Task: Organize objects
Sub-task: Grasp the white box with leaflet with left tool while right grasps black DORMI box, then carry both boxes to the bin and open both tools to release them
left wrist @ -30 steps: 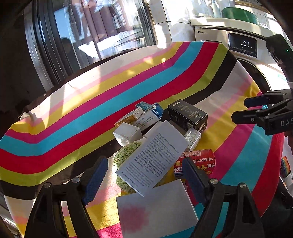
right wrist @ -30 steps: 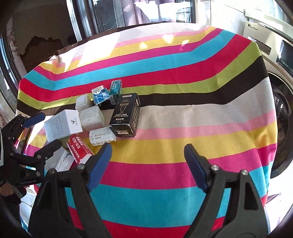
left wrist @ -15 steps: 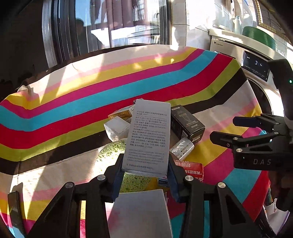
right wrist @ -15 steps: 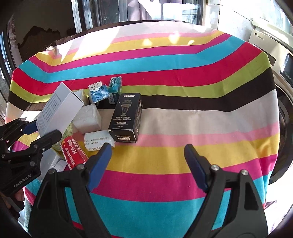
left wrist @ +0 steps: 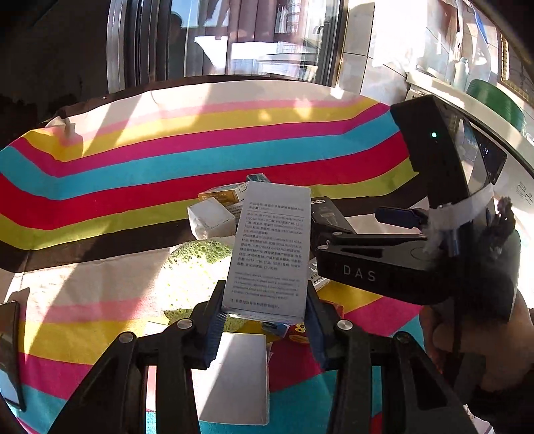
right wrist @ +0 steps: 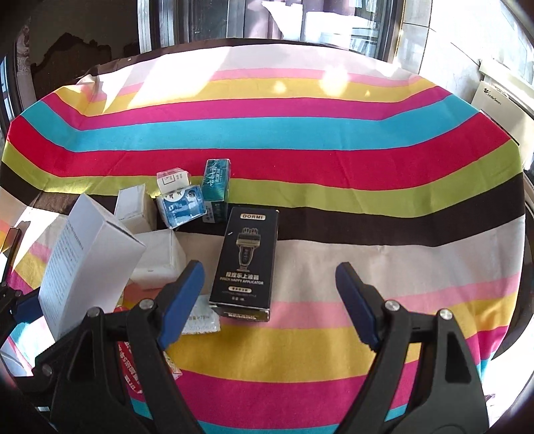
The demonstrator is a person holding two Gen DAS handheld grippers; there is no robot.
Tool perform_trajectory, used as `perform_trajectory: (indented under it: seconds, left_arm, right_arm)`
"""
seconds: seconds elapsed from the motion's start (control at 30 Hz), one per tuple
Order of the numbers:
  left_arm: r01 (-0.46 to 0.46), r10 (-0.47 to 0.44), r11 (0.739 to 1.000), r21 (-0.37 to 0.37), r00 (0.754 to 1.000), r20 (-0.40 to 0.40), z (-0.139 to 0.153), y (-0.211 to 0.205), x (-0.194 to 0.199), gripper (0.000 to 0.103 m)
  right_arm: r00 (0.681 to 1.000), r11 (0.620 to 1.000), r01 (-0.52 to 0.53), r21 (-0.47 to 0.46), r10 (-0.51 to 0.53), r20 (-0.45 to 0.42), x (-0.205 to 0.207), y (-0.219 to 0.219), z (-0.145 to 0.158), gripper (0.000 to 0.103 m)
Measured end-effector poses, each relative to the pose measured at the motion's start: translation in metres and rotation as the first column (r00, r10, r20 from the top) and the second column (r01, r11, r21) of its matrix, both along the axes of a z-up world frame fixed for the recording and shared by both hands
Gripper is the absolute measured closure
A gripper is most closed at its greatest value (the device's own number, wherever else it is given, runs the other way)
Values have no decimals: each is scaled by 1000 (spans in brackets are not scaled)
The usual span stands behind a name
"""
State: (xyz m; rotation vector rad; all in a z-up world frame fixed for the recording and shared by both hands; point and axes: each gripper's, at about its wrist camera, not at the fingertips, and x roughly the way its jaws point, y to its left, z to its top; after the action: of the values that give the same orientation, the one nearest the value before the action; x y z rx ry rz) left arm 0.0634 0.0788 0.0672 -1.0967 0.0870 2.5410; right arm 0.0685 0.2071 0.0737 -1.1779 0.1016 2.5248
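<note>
Tilting downward, the left gripper [left wrist: 265, 312] pinches a tall white printed carton [left wrist: 270, 250]; the right gripper [right wrist: 267, 300] hangs spread over the striped cloth [right wrist: 300, 133].

I see hard sunlight pouring through the windows [right wrist: 333, 20] behind, blowing out patches of the striped cloth [right wrist: 300, 133] and casting sharp shadows. Both feeds bow heavily at dark, vignetted corners; centres stay crisp.

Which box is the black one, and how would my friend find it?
Look at the striped tablecloth. Near the middle lies a huddle of small boxes, and the black box lies flat at its right edge. It is the only dark one, with gold lettering and a gold device pictured on top.
</note>
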Motion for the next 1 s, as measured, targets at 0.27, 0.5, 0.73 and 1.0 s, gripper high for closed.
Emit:
perform_trajectory:
  seconds: [0.27,0.5,0.73,1.0]
  left_arm:
    - [-8,8,1000,12,1000,5,2,-2,1,61]
    - [2,-2,1000,31,1000,11,1,-1,3,61]
    - [23,-23,998,52,1000,13,4,7,7,61]
    - [95,-98,990,105,995,20,11,26,22,61]
  right_arm:
    - [997,999,-34,7,33,74,-27,-3,-19,38]
    - [997,1000,-30,-4,30,72,-20,5,-20,60]
    - [1000,1000,15,-5,-14,24,15,21,-1,60]
    - [999,999,45,1,-45,-1,78,37,19,60]
